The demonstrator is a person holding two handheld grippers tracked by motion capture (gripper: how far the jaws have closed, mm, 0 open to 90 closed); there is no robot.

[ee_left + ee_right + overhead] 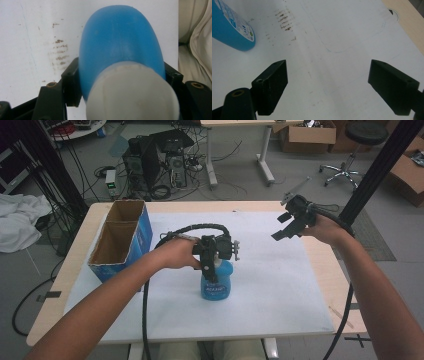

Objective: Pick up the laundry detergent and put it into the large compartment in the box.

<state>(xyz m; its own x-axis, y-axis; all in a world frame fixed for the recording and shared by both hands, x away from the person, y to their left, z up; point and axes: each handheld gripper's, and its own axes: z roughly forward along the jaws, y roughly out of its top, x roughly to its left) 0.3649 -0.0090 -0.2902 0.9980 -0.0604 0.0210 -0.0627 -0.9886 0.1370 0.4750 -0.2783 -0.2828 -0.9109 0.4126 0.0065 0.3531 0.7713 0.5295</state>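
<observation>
A blue plastic bottle [217, 282] with a white cap stands upright on the white sheet [280, 285], near the middle of the table. My left gripper [210, 270] comes down on it from above, and its black pads [71, 82] press on both sides of the bottle [120, 37] just under the white cap [132, 95]. My right gripper [287, 225] hangs in the air over the sheet's far right part, and its jaws stand wide apart with nothing between them [327, 82]. In the right gripper view the bottle's labelled base [229, 27] sits at the upper left.
An open blue cardboard box [122, 237] with two compartments stands at the table's left. Brown smudges [285, 21] mark the sheet. Bare wooden tabletop [325, 265] borders the sheet on the right. A black slanted post [380, 165] rises behind my right hand.
</observation>
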